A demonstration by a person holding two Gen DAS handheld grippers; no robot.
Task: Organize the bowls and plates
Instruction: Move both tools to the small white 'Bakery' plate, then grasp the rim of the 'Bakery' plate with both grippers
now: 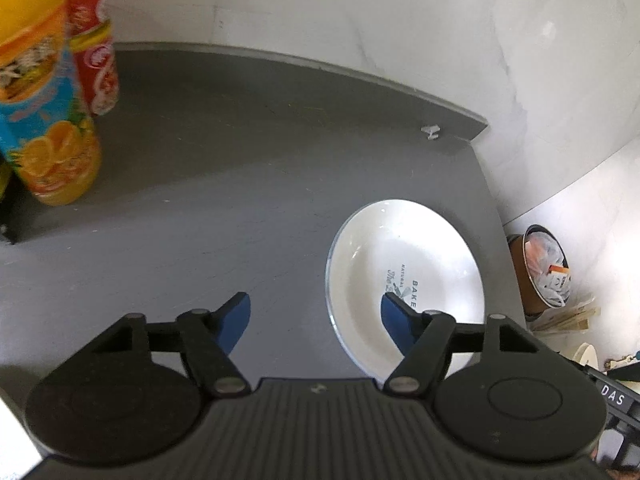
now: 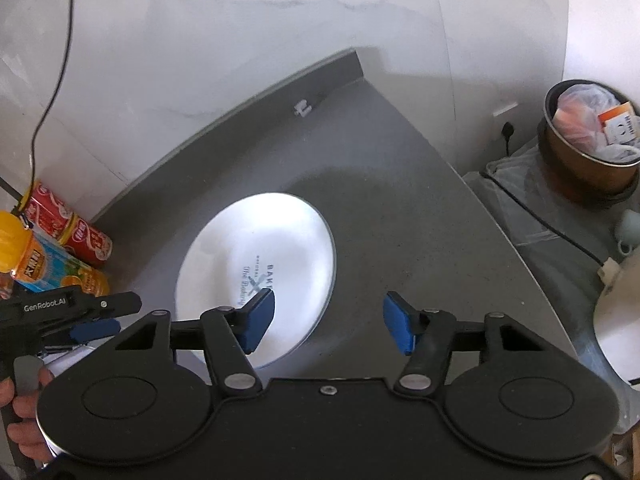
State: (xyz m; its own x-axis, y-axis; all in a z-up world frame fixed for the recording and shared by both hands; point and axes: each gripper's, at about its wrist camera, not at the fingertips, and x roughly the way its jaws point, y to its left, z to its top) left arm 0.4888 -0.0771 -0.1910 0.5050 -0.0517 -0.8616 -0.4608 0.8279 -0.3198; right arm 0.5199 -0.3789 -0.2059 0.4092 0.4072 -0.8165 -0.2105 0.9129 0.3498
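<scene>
A white plate (image 1: 404, 276) with dark printed lettering lies flat on the grey counter (image 1: 240, 184), near its right edge. My left gripper (image 1: 316, 320) hovers open above the plate's near left rim, its right pad over the plate, nothing between its blue pads. In the right wrist view the same plate (image 2: 256, 272) lies left of centre. My right gripper (image 2: 329, 324) is open above its near right rim, holding nothing. The left gripper (image 2: 92, 328) shows at the left edge, held by a hand (image 2: 24, 412).
An orange juice bottle (image 1: 48, 120) and a red can (image 1: 94, 40) stand at the counter's back left. White walls (image 1: 360, 20) close the back corner. Off the counter's right edge a brown bin (image 2: 588, 144) full of rubbish stands on the floor, with a cable beside it.
</scene>
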